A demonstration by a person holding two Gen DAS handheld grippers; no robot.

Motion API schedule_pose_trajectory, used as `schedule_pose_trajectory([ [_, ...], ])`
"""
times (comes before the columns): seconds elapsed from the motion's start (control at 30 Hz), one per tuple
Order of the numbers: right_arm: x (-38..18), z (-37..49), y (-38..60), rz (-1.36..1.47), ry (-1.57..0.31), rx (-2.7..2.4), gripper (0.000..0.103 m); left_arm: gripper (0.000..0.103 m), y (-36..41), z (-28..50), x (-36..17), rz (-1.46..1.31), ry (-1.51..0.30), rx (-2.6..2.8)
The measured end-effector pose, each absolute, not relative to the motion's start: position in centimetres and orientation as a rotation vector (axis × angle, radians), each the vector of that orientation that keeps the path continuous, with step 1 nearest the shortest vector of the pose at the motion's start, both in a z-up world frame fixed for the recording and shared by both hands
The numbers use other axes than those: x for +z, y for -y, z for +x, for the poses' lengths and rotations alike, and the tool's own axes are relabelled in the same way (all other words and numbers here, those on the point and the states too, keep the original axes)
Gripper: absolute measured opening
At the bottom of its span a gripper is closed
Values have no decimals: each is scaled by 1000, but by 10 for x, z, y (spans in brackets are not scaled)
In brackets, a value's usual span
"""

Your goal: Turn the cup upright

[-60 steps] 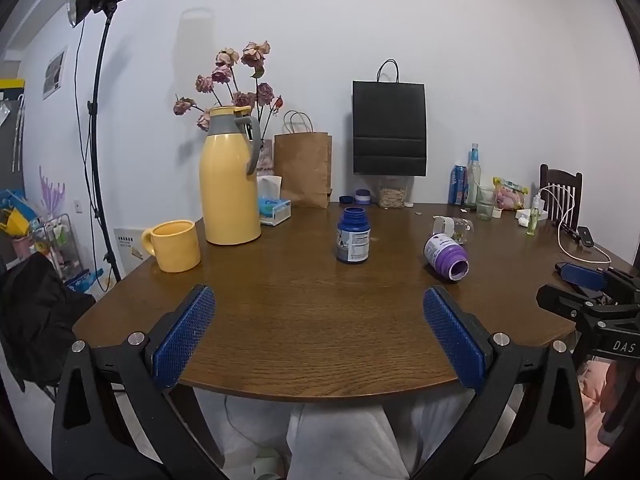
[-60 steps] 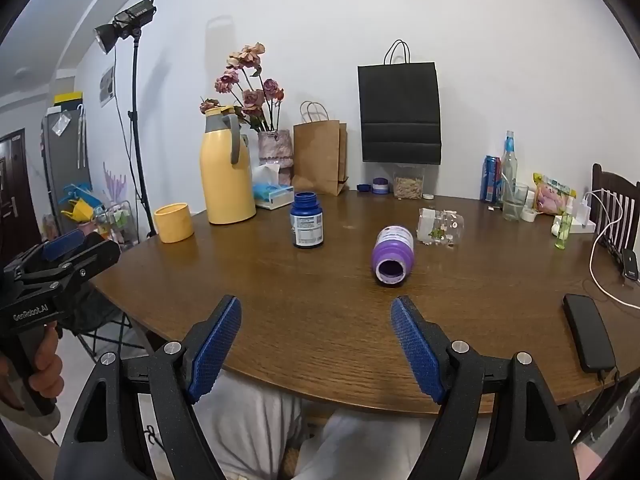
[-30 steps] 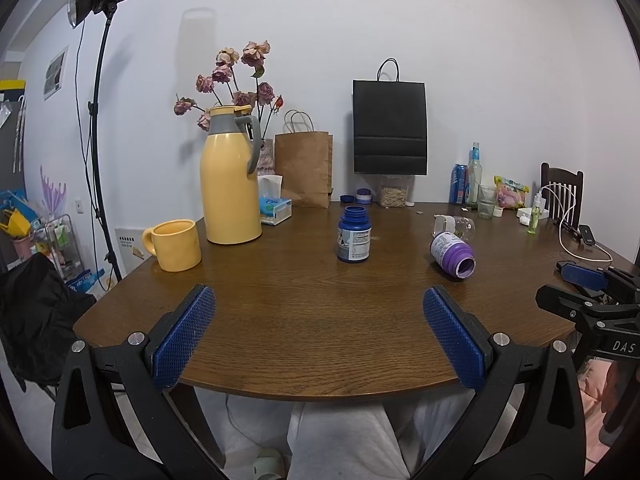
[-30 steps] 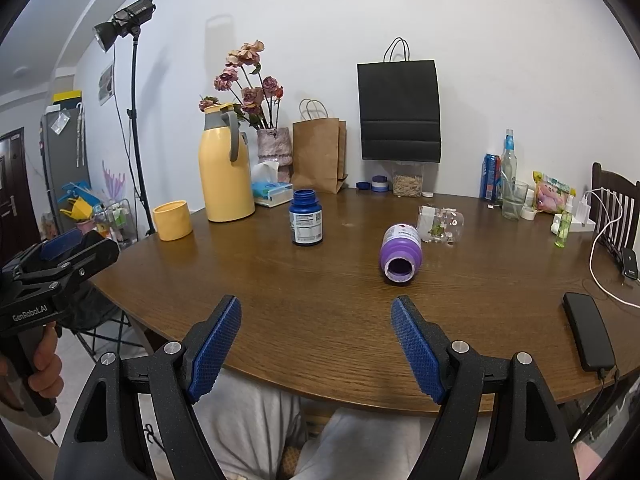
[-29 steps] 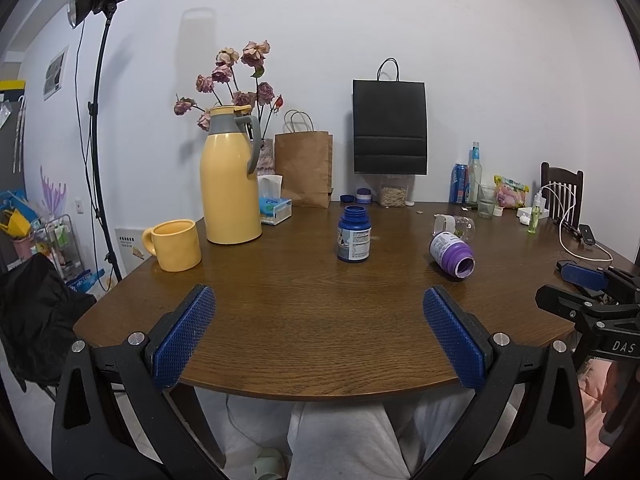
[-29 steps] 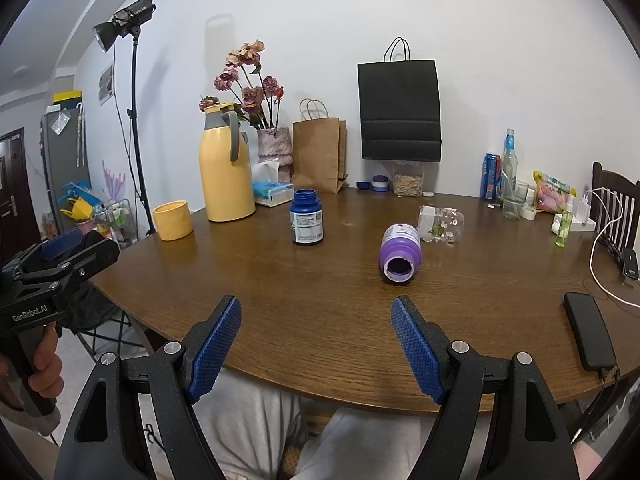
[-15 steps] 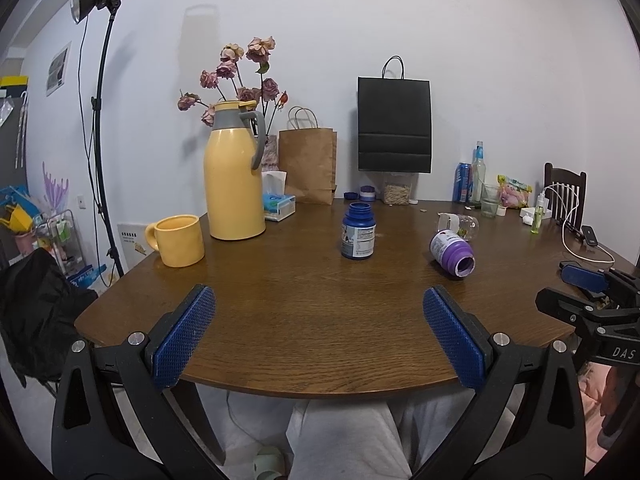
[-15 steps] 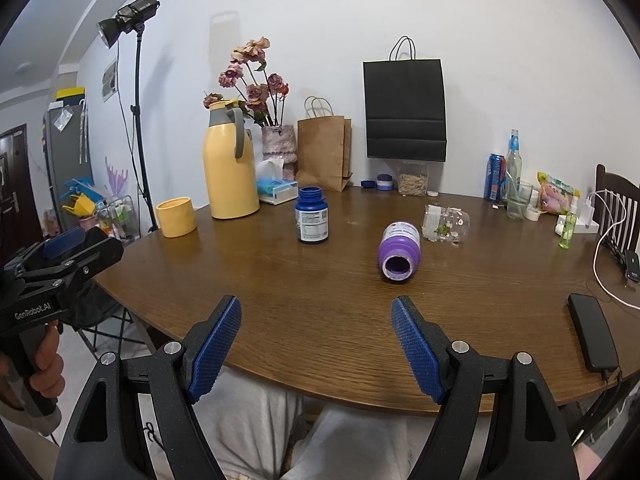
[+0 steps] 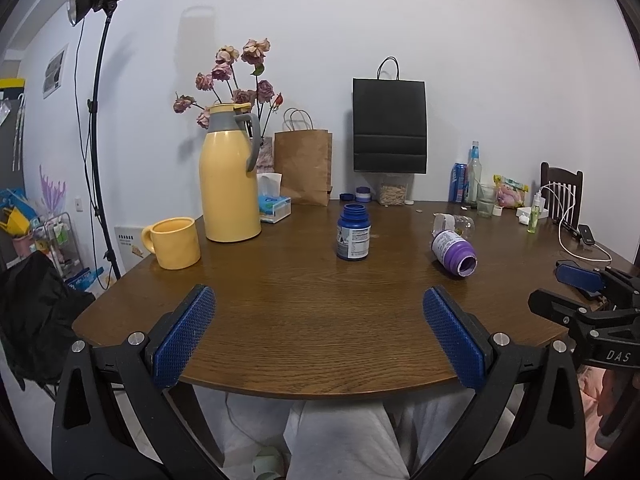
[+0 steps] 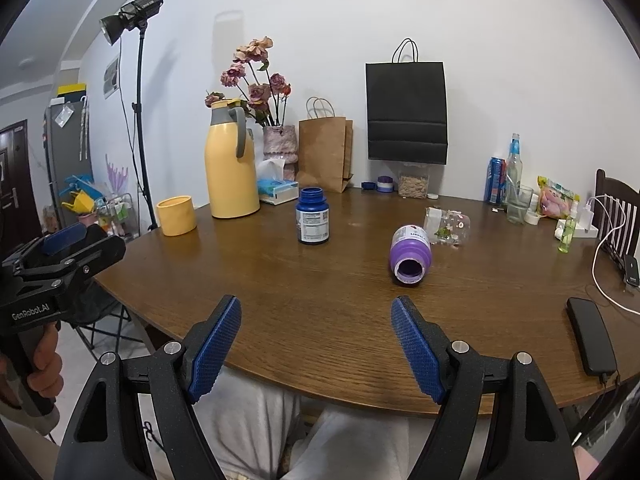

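Note:
A purple cup (image 9: 454, 254) (image 10: 410, 260) lies on its side on the round wooden table (image 9: 320, 320), right of centre, with its open mouth facing the near edge. Just behind it a clear glass cup (image 10: 446, 227) also lies on its side. My left gripper (image 9: 318, 294) hovers open at the table's near edge, well short of both cups and empty. My right gripper (image 10: 316, 302) is open and empty too, near the front edge, with the purple cup ahead and slightly right of it.
A blue bottle (image 10: 313, 216) stands upright mid-table. At the left stand a yellow mug (image 9: 176, 243) and a yellow thermos (image 9: 231, 176). Paper bags, flowers, drinks and snacks line the far edge. A black phone (image 10: 592, 336) and cables lie at the right.
Both views have shifted slightly, as if the grippers rose a little. Nothing on the table has moved, and both grippers stay open.

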State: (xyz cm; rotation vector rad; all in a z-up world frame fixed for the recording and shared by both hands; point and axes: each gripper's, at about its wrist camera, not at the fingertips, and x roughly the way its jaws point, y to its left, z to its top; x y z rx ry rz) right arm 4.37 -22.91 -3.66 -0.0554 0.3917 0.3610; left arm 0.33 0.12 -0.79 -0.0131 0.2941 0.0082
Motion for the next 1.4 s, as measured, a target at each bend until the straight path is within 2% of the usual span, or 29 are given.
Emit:
schedule_pose_trajectory([
  [0.73, -38, 45, 233, -29, -396, 357, 82, 103, 7, 4, -7, -6, -300, 3],
  [1.1, -39, 86, 243, 6, -424, 323, 82, 103, -2, 37, -12, -10, -320, 25],
  [1.17, -40, 98, 244, 17, -442, 361, 87, 103, -1, 50, -13, -9, -327, 31],
  [1.2, -41, 102, 245, 25, -441, 374, 98, 103, 0, 58, -13, -9, -328, 30],
  [1.23, -42, 109, 248, 44, -432, 406, 103, 103, 0, 63, -14, -9, -326, 33],
  [1.4, -41, 142, 262, 148, -486, 467, 103, 103, 7, 99, -14, -21, -324, 31],
])
